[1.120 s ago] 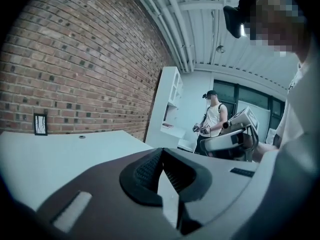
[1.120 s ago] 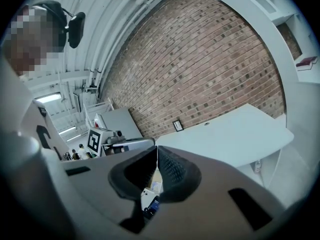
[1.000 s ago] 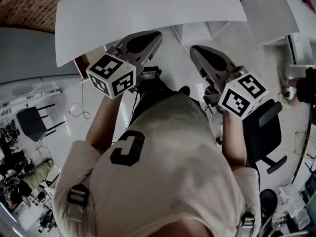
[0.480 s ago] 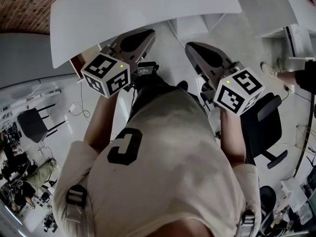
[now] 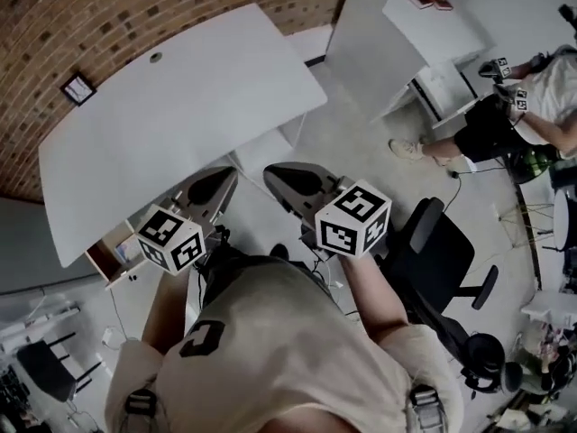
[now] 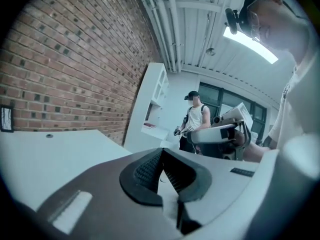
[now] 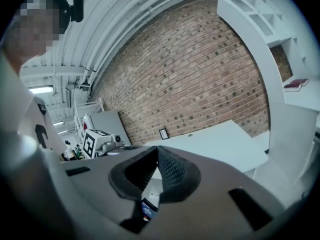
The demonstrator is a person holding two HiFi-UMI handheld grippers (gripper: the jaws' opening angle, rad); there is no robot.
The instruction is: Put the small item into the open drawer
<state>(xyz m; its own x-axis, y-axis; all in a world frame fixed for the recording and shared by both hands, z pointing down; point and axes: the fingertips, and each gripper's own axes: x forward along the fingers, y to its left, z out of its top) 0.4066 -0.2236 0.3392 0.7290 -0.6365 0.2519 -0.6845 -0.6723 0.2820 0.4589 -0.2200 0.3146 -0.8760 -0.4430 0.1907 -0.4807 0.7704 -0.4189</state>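
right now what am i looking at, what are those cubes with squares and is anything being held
No robot here: a person holds a gripper in each hand. The head view comes from a camera on their head, looking down; the other two views ride on the grippers. The marker cube on each is part of it. The left gripper and right gripper both have jaws shut, with nothing between them. Ahead stands a white desk by a brick wall; no small item shows on it.
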